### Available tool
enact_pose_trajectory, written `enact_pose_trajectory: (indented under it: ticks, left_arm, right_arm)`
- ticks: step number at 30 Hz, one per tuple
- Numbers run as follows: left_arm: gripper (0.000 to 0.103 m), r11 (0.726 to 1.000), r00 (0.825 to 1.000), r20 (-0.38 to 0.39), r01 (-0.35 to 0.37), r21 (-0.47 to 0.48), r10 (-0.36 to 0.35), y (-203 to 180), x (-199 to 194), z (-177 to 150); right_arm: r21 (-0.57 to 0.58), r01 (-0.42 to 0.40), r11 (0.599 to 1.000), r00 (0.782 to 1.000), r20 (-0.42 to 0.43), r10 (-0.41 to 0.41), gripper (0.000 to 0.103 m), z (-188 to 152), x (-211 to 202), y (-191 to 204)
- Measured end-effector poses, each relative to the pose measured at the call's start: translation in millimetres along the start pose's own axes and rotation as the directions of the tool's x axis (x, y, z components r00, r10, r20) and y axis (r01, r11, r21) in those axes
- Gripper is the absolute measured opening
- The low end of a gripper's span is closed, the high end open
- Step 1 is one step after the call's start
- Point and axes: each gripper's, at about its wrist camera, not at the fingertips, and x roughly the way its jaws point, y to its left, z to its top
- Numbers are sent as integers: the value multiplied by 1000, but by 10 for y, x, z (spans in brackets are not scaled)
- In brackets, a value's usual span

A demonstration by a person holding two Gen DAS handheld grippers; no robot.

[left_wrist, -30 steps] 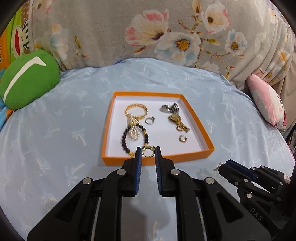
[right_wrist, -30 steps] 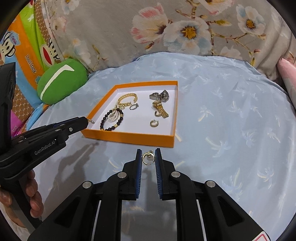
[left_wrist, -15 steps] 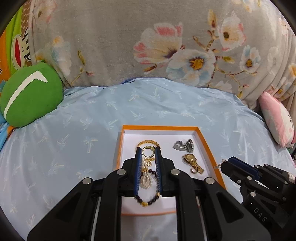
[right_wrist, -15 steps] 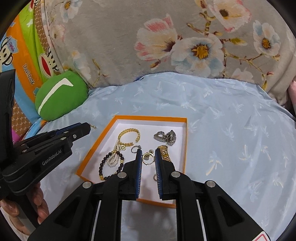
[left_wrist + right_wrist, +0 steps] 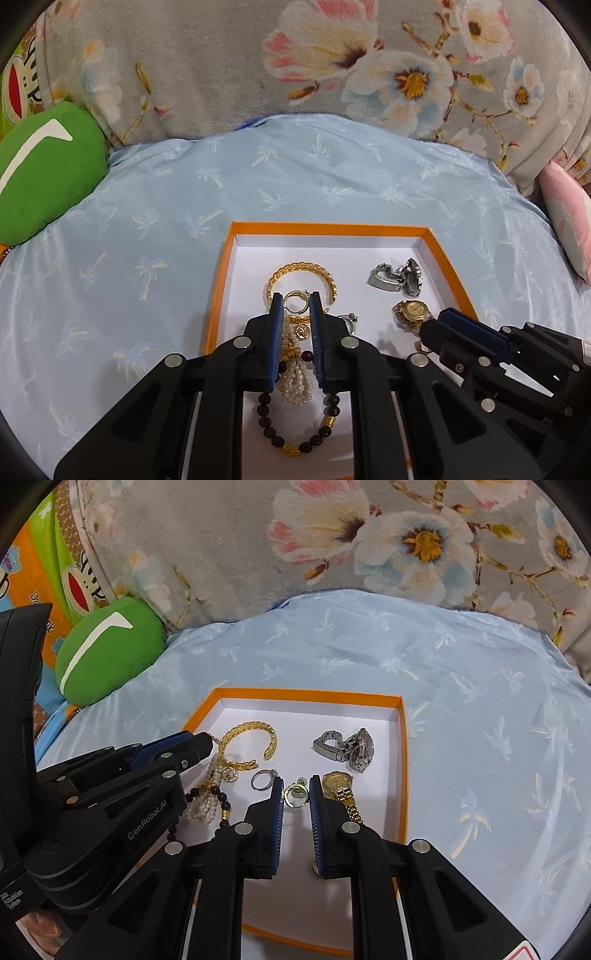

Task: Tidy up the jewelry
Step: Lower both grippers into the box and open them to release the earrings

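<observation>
An orange-rimmed white tray (image 5: 221, 280) (image 5: 403, 760) lies on the blue bedsheet. In it lie a gold chain bracelet (image 5: 301, 269) (image 5: 245, 734), a dark bead bracelet with pearls (image 5: 295, 421) (image 5: 207, 805), a silver ring (image 5: 264, 778), a silver watch (image 5: 397, 278) (image 5: 347, 747) and a gold watch (image 5: 410, 312) (image 5: 338, 784). My left gripper (image 5: 296, 299) is shut on a gold hoop earring (image 5: 295, 295) above the tray's left half. My right gripper (image 5: 295, 792) is shut on a matching gold earring (image 5: 295, 794) above the tray's middle.
A green round cushion (image 5: 40, 173) (image 5: 107, 653) lies at the left. A grey floral blanket (image 5: 295, 55) rises behind the bed. A pink pillow (image 5: 569, 218) sits at the right. The two grippers are close side by side over the tray.
Both grippers moved forward from the tray's near edge to over the tray, each still holding its gold earring. The tray's contents have not moved.
</observation>
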Motion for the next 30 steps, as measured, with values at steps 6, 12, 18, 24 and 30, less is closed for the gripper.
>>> enact_pose_trajectory:
  ticks: [6,12,18,24,30]
  left_arm:
    - [13,1000,1000,-5,-5,-3,5,18,67,-1]
    - [14,1000,1000,-11,-9,0,9,20,109,-19]
    - [14,1000,1000,-18,-14,-3,14,44,153,-39]
    - [14,1000,1000,-22,-16,4,16,38,177,-56]
    - [14,1000,1000,-24,-15,10,16,28,189,-66]
  right_arm:
    - [-3,2,1000,1000,-6,-2,13,-7,63,0]
    - [-2,1,1000,1000,-10,-1,13,-11,93,-14]
    - [1,2,1000,1000,-13,-2,13,-15,120,-18]
    - [-5,3,1000,1000,-20,-3,13,-16,155,-14]
    - [-5,4,1000,1000,-28,-4,14,-31,189,-12]
